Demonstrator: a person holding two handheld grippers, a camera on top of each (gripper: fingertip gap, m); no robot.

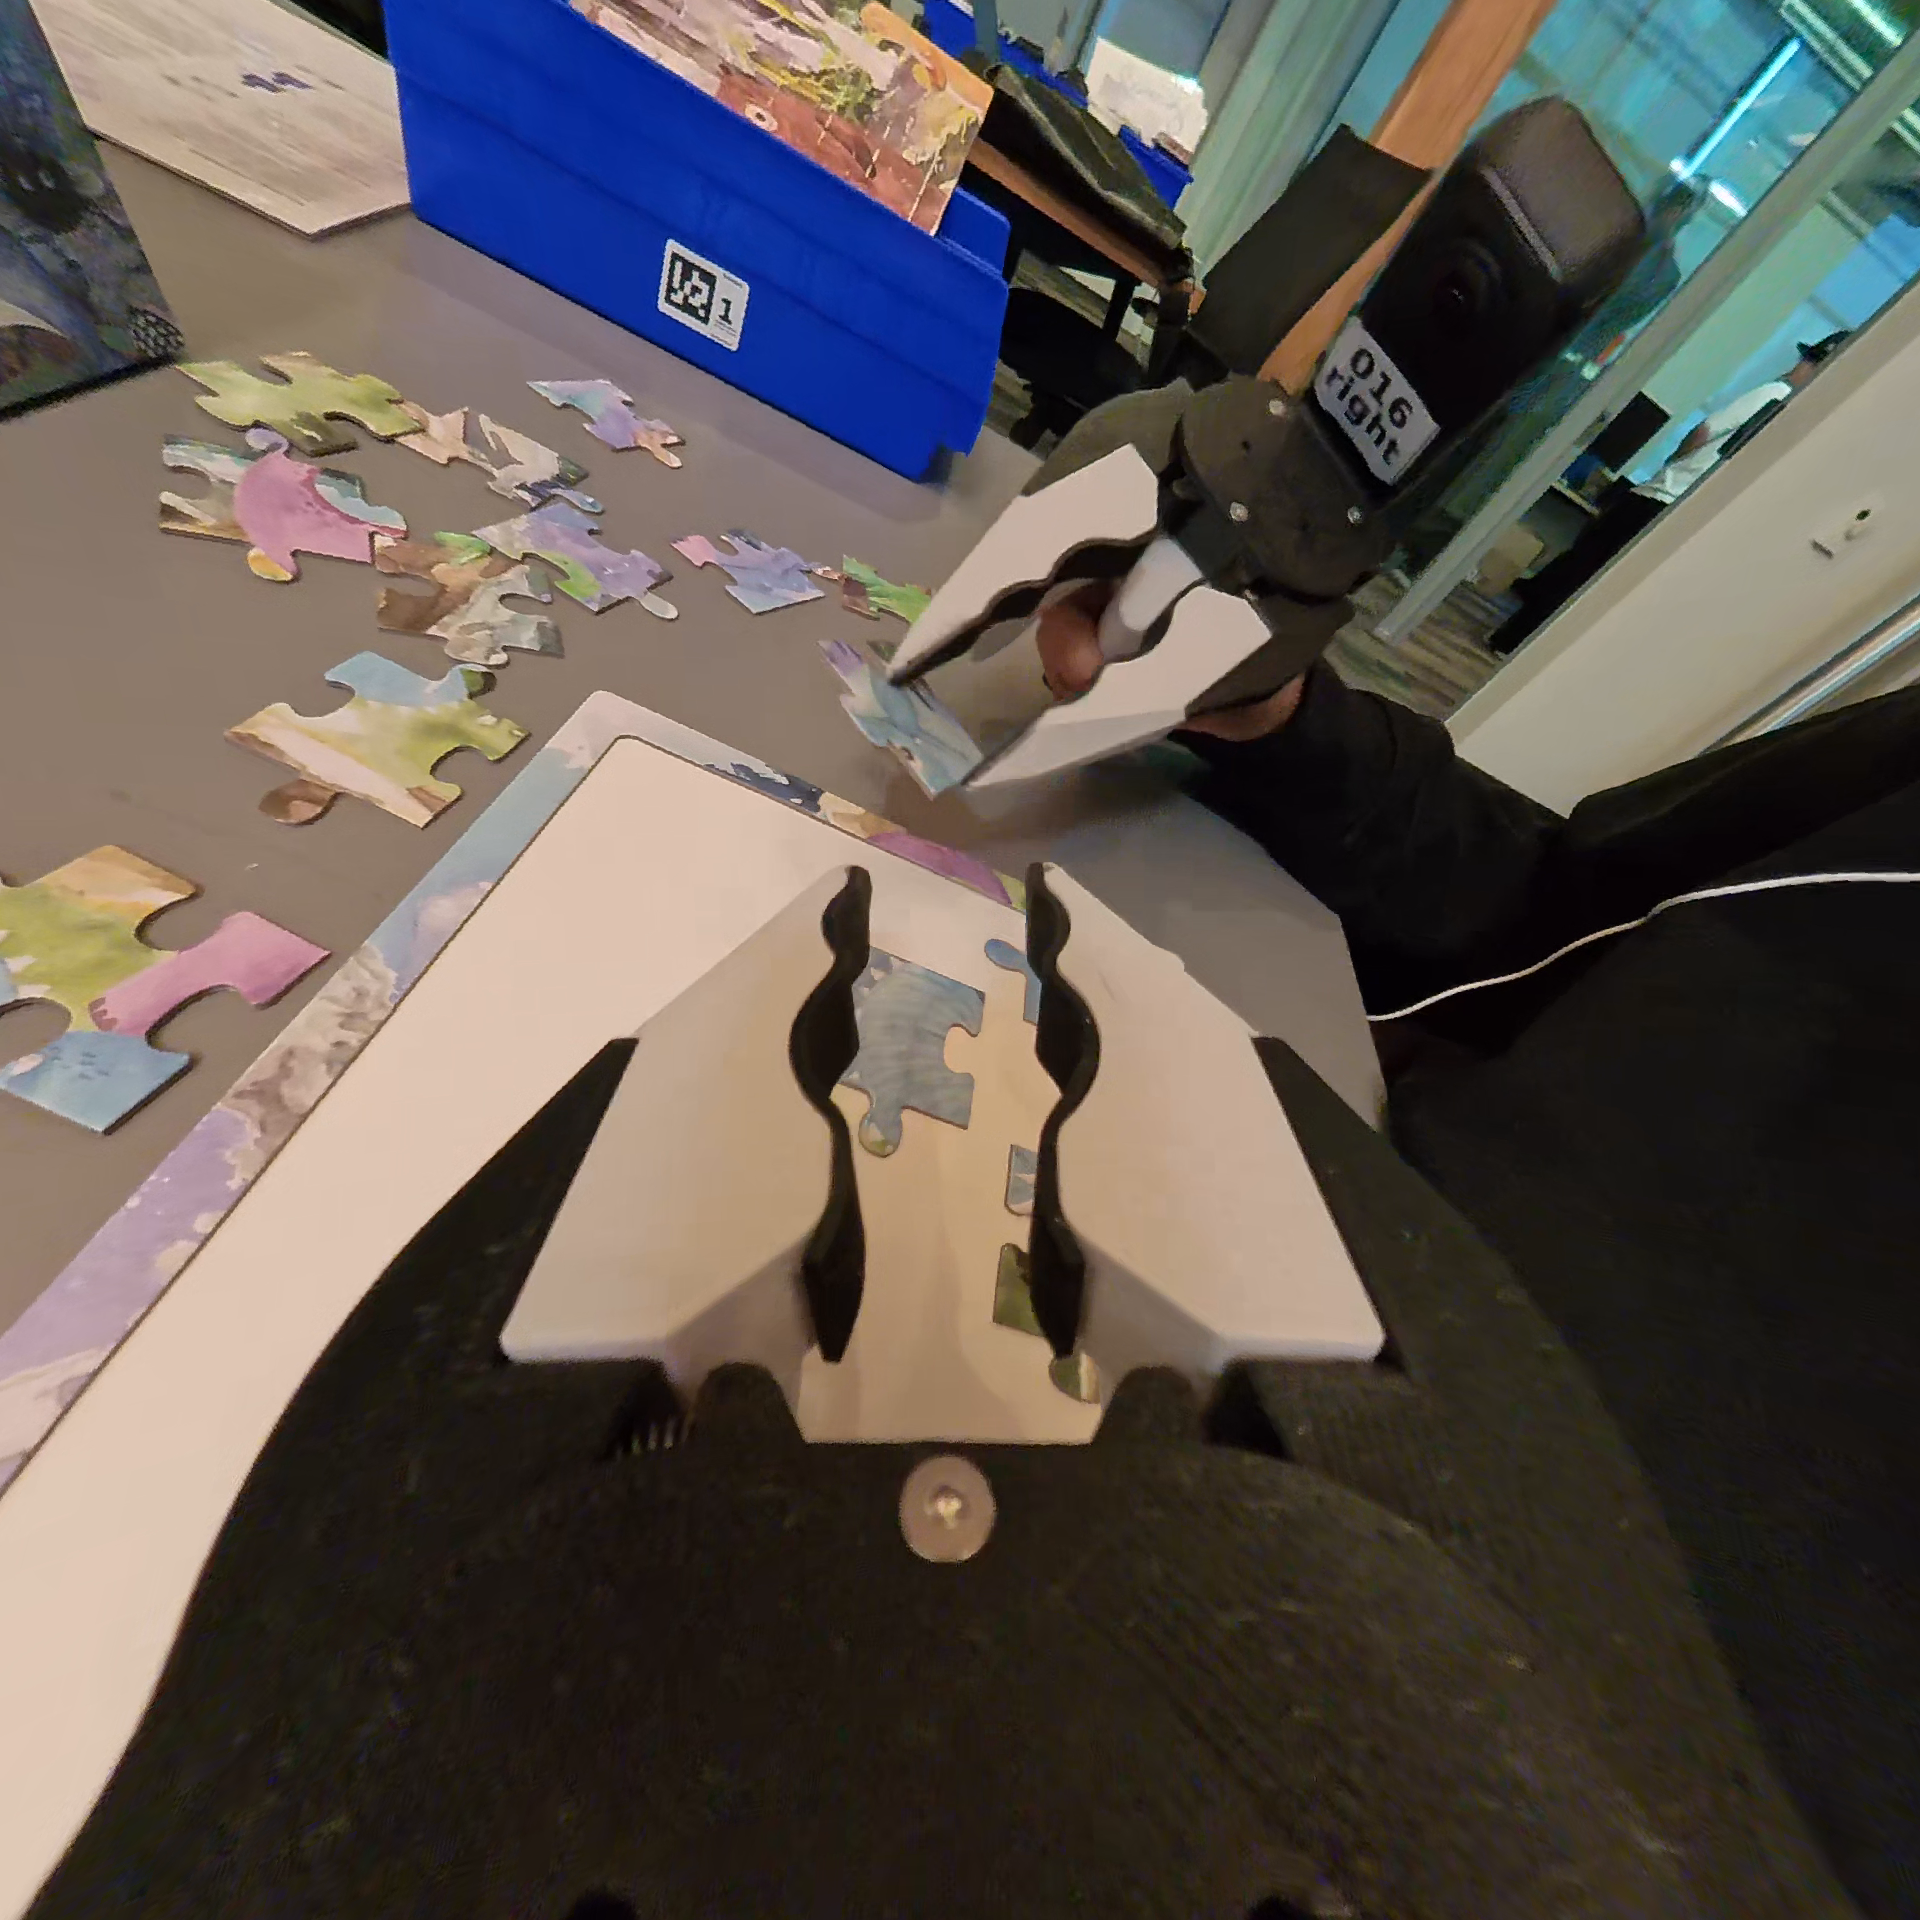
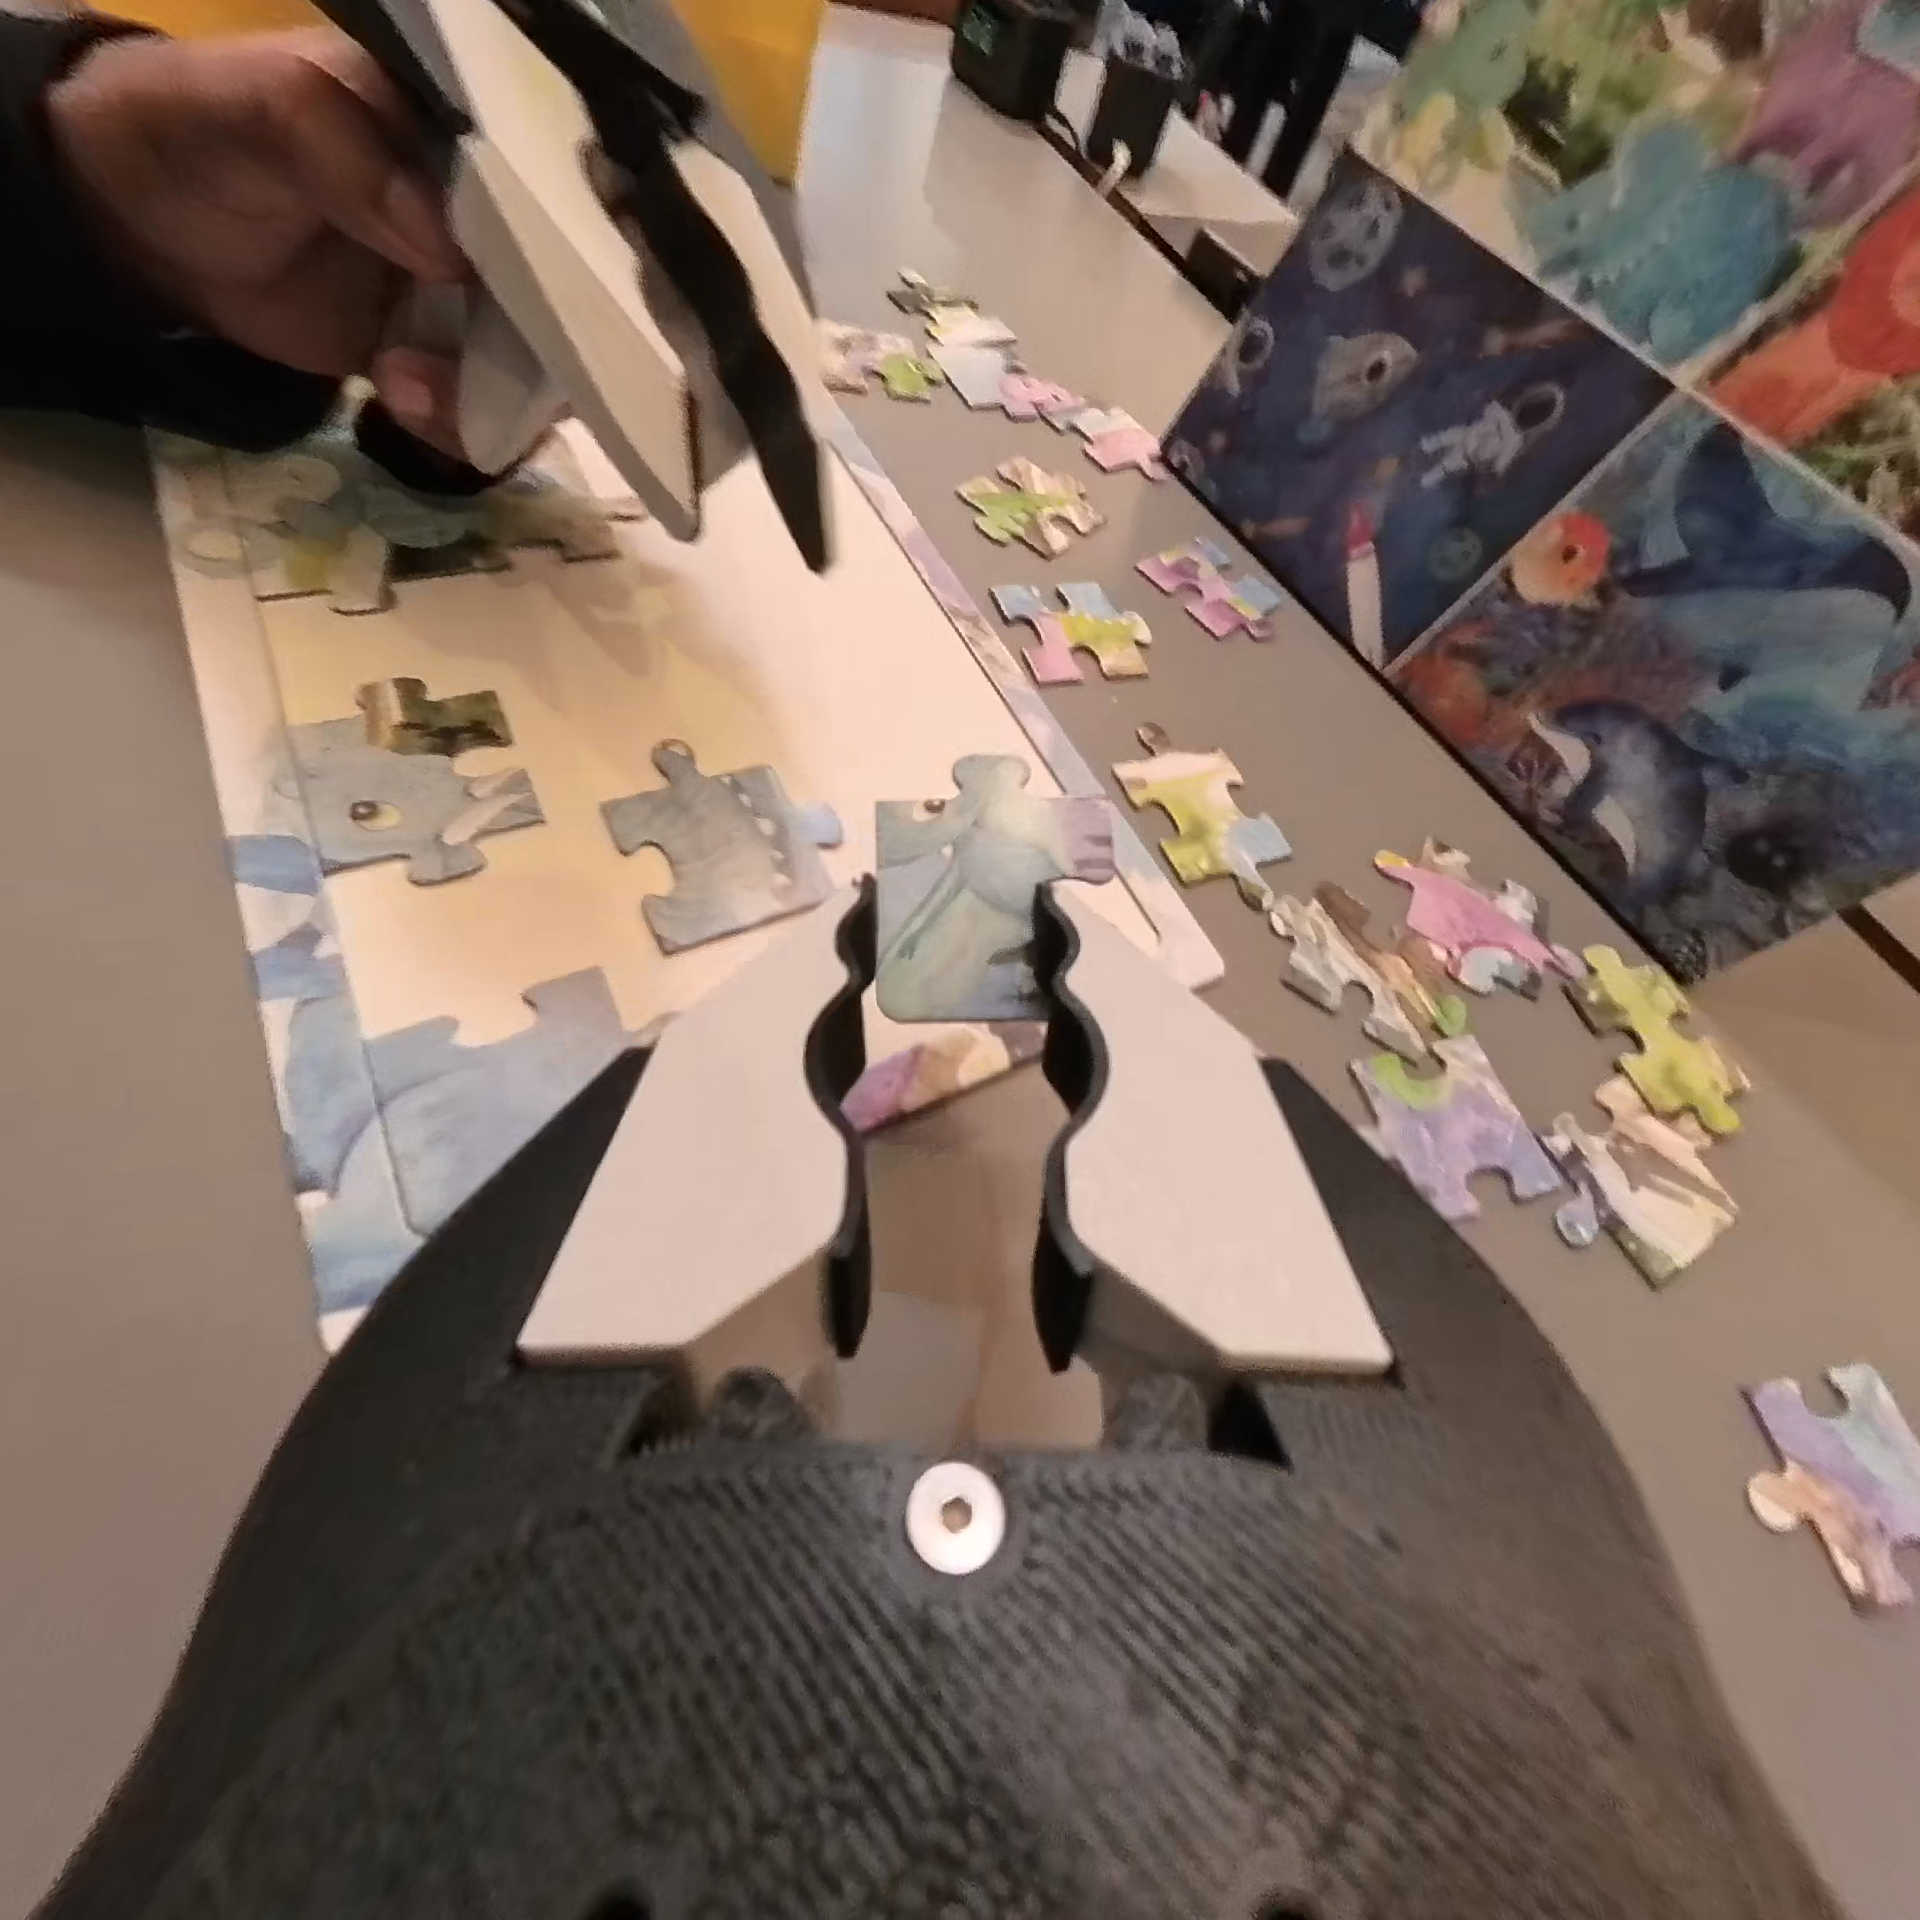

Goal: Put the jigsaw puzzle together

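On the grey desk (image 2: 1351,540) our white puzzle tray (image 2: 727,665) sits near its edge. Our right tongs (image 2: 951,894) pinch a thin, stiff blue-green cardboard piece (image 2: 966,904) by its side edges over the tray's corner; it seems light. Our left tongs (image 1: 945,883) hover narrowly parted, empty.

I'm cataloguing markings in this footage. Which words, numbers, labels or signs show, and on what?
White label on the black body of the right gripper: printed text, readable, but I do not quote it.
White sticker on the blue bin: a square code and a digit, not quoted.
Puzzle pieces and picture boxes: no writing can be made out.
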